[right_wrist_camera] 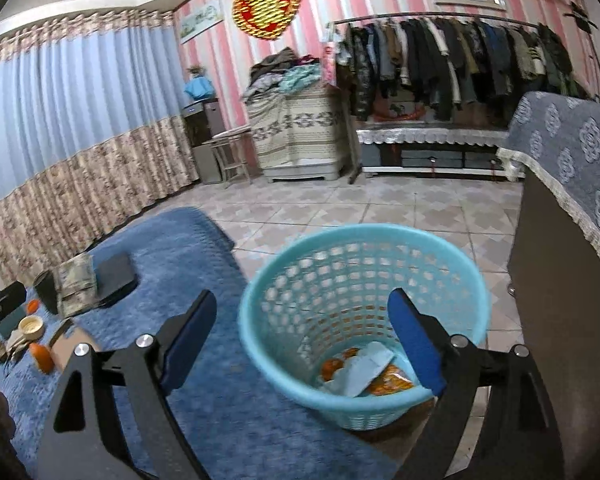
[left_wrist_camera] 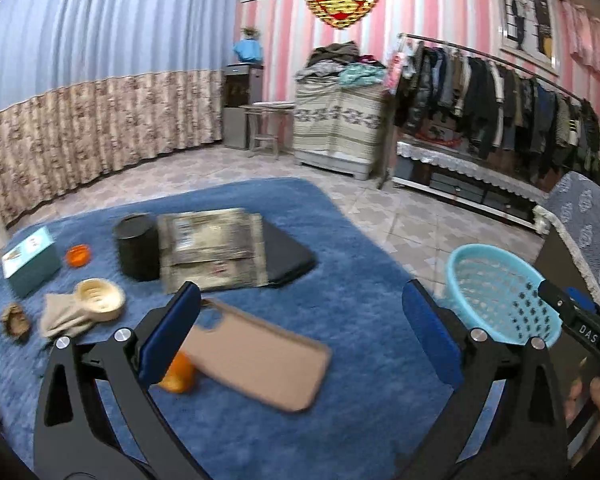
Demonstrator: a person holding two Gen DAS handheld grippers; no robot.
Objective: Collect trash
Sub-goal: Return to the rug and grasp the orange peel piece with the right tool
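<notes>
Trash collection scene on a blue plush rug [left_wrist_camera: 360,264]. Left gripper [left_wrist_camera: 300,332] hangs over a tan rectangular phone case [left_wrist_camera: 260,364], fingers spread wide, nothing between them; an orange peel piece [left_wrist_camera: 178,374] lies just beside the case. Right gripper [right_wrist_camera: 304,344] is poised above a light-blue perforated plastic basket [right_wrist_camera: 364,256], fingers spread and empty. Orange peels [right_wrist_camera: 334,366] and a pale paper wrapper [right_wrist_camera: 366,366] rest on the basket floor.

Black tongs [left_wrist_camera: 300,332], blue pads [left_wrist_camera: 432,336], silver screws.
</notes>
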